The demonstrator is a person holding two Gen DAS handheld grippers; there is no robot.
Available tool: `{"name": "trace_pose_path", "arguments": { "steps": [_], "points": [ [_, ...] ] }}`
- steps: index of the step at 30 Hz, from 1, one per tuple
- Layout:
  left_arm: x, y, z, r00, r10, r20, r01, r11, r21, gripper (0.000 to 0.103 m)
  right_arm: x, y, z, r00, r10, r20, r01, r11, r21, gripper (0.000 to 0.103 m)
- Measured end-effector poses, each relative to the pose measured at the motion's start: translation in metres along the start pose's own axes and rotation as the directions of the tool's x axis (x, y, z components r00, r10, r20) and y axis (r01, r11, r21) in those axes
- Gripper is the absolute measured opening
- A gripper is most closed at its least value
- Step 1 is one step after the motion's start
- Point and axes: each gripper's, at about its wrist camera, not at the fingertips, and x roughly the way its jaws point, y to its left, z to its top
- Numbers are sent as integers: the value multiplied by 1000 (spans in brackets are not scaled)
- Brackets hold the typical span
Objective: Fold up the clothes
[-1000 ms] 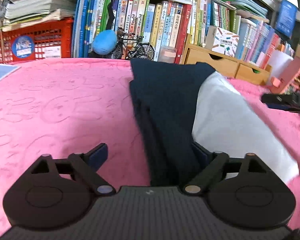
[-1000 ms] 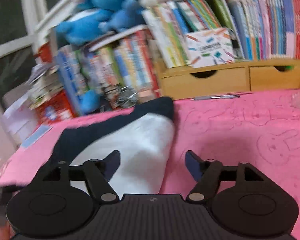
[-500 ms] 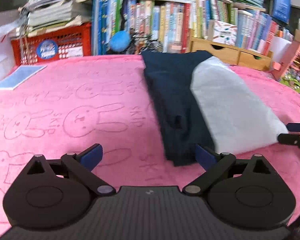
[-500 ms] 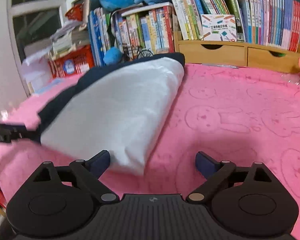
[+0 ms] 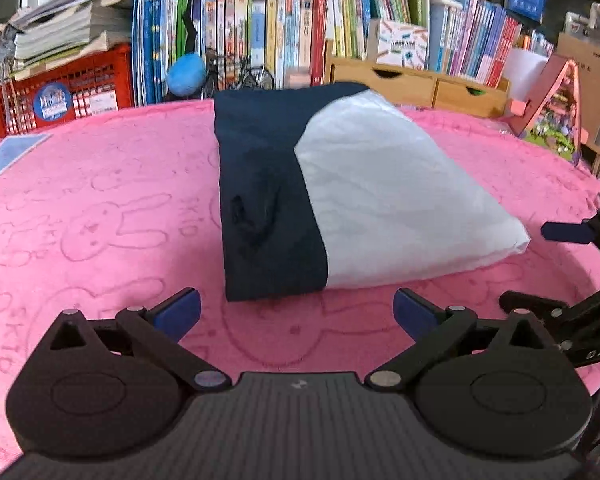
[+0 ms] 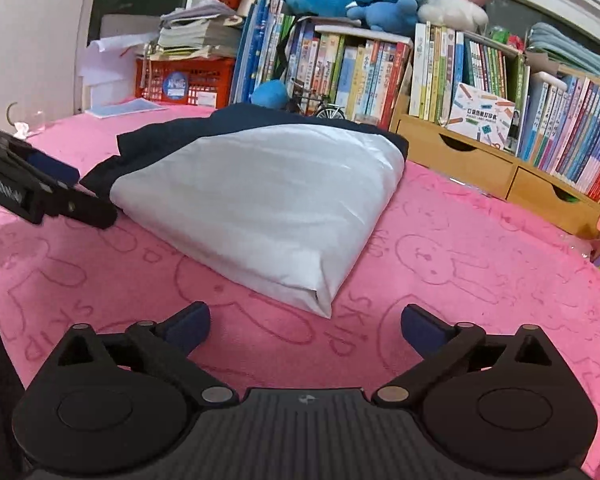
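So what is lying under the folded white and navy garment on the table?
Under the folded garment only the pink rabbit-pattern cloth shows, all around its edges. Whatever is between its folds or directly below it is covered and cannot be seen.

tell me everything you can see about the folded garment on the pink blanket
The folded garment is a compact, roughly rectangular bundle: a navy part on one side, a smooth white part on the other, thin woven-looking fabric with faint creases. It lies flat on the pink bunny-patterned blanket, its far edge near the books. Nothing else touches it.
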Motion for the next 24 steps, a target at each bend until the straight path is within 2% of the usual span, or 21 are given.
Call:
{"name": "trace_pose_path", "arguments": {
  "steps": [4,10,24],
  "points": [
    [6,-4,-6,999,33,20,-33,998,44,103,2,-6,1,1000,25,-18,-24,999,41,103],
    [4,-4,-10,998,29,60,-32,999,43,103,3,-8,0,999,29,-23,-28,998,58,103],
    [3,-2,-5,998,29,48,-30,999,22,103,9,-17,1,996,74,-55,-67,989,131,103]
  ]
}}
